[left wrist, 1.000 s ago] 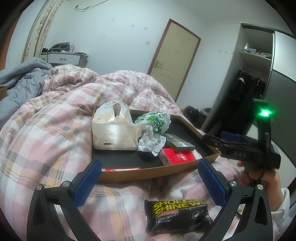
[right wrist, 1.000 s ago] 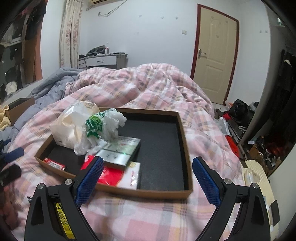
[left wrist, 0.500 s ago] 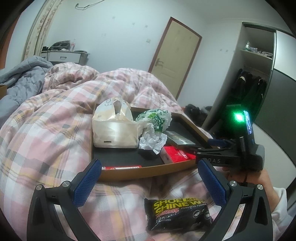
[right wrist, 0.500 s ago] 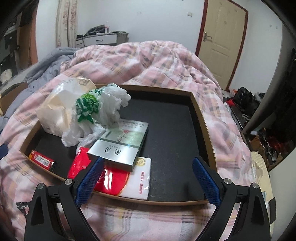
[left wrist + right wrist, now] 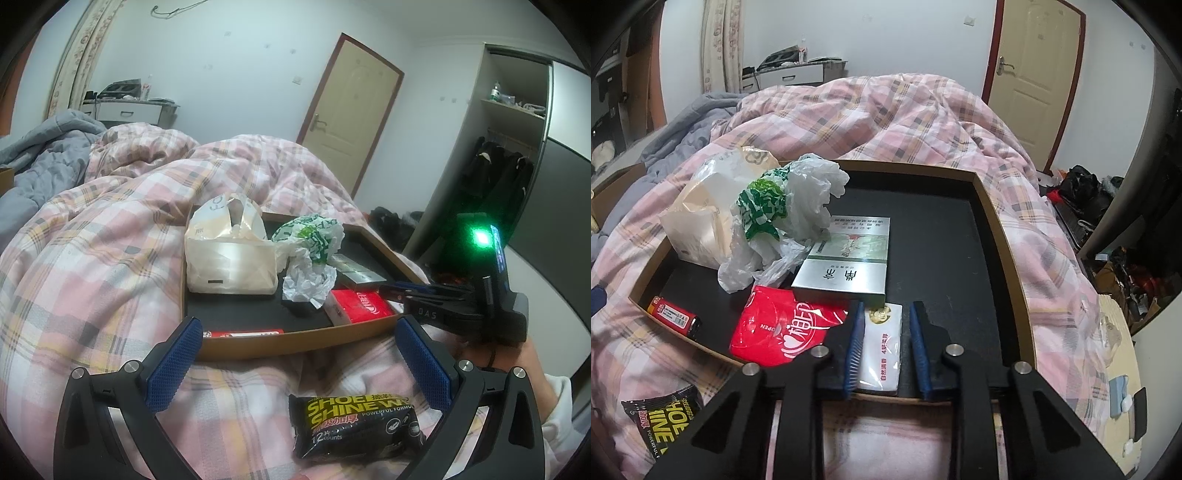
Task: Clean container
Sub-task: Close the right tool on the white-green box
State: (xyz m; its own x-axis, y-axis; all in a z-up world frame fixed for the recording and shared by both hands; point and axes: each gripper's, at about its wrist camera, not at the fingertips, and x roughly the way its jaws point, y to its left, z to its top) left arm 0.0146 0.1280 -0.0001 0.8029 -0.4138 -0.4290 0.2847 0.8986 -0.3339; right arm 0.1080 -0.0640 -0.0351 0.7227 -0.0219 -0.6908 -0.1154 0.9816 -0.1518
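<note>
A brown tray with a black floor lies on a pink plaid quilt. It holds a cream bag, a crumpled white-and-green plastic bag, a silver box, a red lighter and a red-and-white tissue pack. My right gripper reaches over the tray's near wall, its jaws closing on the white end of the tissue pack, which sits between the blue pads. In the left wrist view the right gripper touches the tissue pack from the right. My left gripper hangs open before the tray, holding nothing.
A black shoe-shine wipes packet lies on the quilt in front of the tray. A grey blanket is bunched at the far left. A door and an open wardrobe stand beyond the bed, with clutter on the floor to the right.
My right gripper has dipped toward the tray's near edge and its jaws have gone from wide open to nearly together around the tissue pack. The left gripper has stayed where it was.
</note>
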